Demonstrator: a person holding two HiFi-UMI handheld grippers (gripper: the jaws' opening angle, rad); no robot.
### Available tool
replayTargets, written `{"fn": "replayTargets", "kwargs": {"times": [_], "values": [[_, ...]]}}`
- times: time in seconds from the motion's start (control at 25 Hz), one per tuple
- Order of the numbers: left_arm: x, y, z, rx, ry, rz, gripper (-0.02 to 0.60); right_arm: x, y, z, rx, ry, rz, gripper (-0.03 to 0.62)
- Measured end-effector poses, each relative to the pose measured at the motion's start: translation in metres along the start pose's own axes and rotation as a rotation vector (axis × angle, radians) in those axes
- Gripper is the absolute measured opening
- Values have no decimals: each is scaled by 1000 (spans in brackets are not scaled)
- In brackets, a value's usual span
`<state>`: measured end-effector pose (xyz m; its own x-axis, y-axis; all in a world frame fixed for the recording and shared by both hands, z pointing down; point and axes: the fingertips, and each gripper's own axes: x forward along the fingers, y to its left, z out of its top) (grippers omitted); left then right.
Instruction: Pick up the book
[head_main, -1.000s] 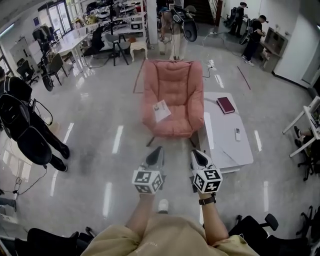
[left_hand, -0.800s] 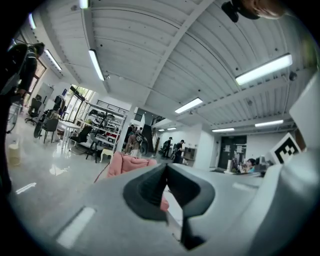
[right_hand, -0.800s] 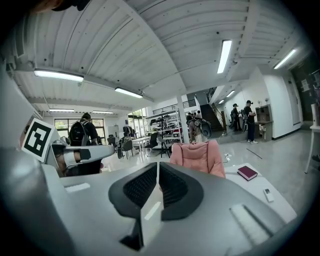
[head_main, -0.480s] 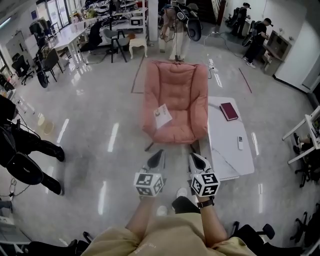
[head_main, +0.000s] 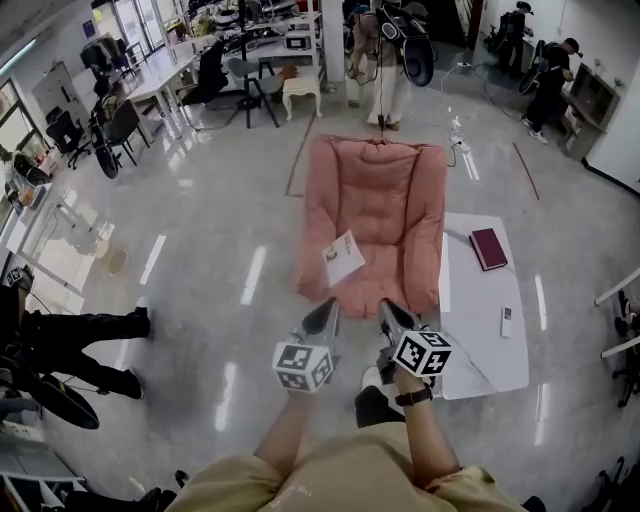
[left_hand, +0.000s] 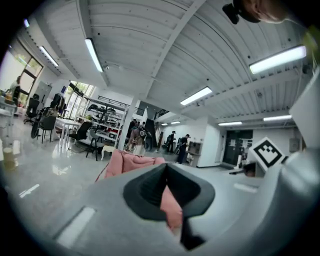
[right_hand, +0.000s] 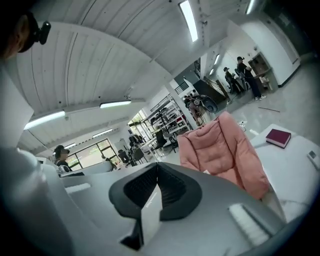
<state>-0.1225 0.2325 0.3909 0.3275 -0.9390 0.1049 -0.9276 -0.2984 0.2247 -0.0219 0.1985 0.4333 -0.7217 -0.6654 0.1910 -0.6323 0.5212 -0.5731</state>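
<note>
I count two grippers in front of me. The left gripper (head_main: 328, 309) has its jaws pressed together with nothing between them. The right gripper (head_main: 389, 311) is closed and empty as well. Both point roughly level toward the front edge of the single pink armchair (head_main: 385, 195).

There is one book (head_main: 489, 248) and it is well apart from both grippers. It lies flat on the far part of the one white low table (head_main: 478, 345), which stands just to the right of the armchair. The book is dark red and closed, a plain rectangular hardback with a pale page edge showing along one side. I cannot make out any print on its cover.

One small white remote (head_main: 506, 320) rests nearer me on the same table, apart from the book. One white sheet (head_main: 343, 258) lies tilted on the armchair's seat.
</note>
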Motion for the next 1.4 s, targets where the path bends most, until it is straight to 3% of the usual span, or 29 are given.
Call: {"fn": "replayTargets", "kwargs": {"times": [0.24, 0.36, 0.48, 0.68, 1.04, 1.24, 1.4], "values": [[114, 18, 11, 44, 47, 22, 4, 63, -70, 75, -50, -1, 20, 8], [153, 18, 7, 64, 69, 31, 5, 84, -103, 97, -80, 10, 20, 6], [179, 19, -6, 63, 99, 46, 5, 101, -138, 110, -40, 10, 16, 7], [208, 31, -25, 42, 164, 64, 5, 120, -174, 110, 8, 55, 5, 6], [277, 60, -48, 40, 272, 21, 5, 162, -218, 111, 41, 100, -30, 6], [331, 109, -68, 51, 342, 11, 5, 205, -252, 104, 58, 154, -77, 6], [356, 146, -102, 35, 473, -3, 27, 230, -273, 87, 101, 213, -128, 6]]}}
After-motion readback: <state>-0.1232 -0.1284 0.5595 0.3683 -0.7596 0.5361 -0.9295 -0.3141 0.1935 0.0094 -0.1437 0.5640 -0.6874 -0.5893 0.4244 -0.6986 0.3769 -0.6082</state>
